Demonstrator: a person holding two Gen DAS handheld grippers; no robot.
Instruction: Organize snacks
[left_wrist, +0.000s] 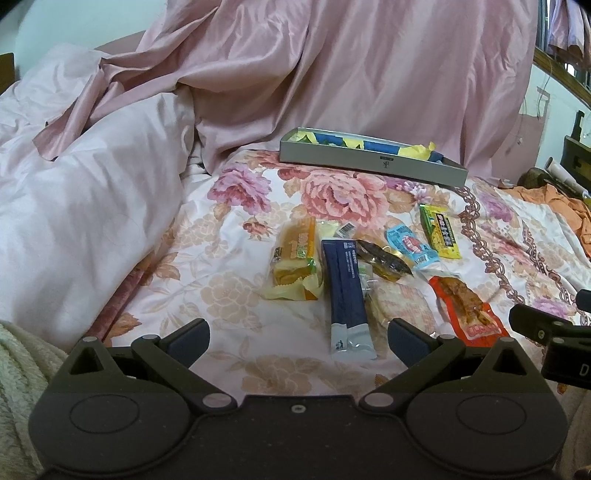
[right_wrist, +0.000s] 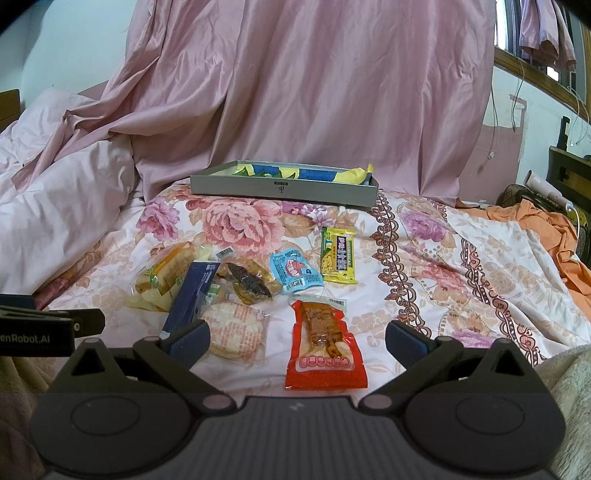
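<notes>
Both claws (left_wrist: 297, 341) (right_wrist: 297, 341) agape above snacks (right_wrist: 255, 288)

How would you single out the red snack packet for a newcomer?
On the floral bedspread, in front of the grey box, snacks lie scattered. The red packet lies nearest the right gripper, between its open fingers: the only red wrapper, with a clear window showing brown strips.

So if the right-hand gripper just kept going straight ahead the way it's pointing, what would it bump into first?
Most likely the red snack packet: it lies on the bedspread directly ahead, between the open fingers of the right gripper. Depth is hard to judge; if the gripper passes above it, the grey box farther back comes next.
</notes>
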